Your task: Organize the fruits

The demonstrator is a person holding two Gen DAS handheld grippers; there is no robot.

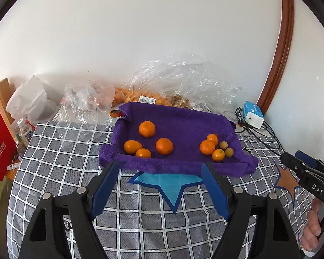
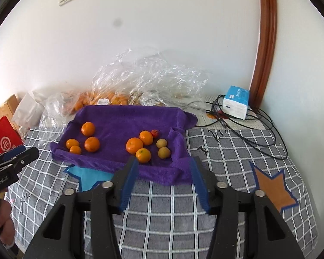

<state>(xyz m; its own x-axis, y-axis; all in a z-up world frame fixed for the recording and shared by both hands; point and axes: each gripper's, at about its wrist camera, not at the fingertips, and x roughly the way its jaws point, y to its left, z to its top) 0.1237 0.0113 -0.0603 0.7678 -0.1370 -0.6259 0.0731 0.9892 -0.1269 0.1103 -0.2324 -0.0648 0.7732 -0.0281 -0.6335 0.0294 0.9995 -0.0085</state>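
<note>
1. Both claws hang low over the checked cloth [image 2: 162,207], side by side, pointing at the near edge of the towel [image 2: 123,118]; neither touches it.
2. Left claw [image 1: 159,185]: jaws spread wide, nothing between them. Its fingertips sit just short of the towel's front fold, roughly centred on it.
3. Right claw [image 2: 163,177]: jaws also wide apart and empty, tips at the front fold toward the towel's right half.
4. On the towel the fruit lies in two clusters, well apart. The left cluster is four oranges [image 1: 164,146]. The right cluster mixes three oranges [image 2: 143,155] with two pale yellow-green fruits [image 2: 164,152] and a small red one [image 2: 154,133] at the back.
5. The relation that matters: the mixed cluster lies straight ahead of the right claw, its nearest orange just beyond the left fingertip [image 2: 132,164]. For the left claw it sits off to the right. So the right hand looks nearer for picking out the odd fruit, I'd judge.
6. The fruits are round, so no long axis governs the grip.
7. Behind the towel, clear bags [image 2: 144,79] hold more fruit against the wall.
</note>
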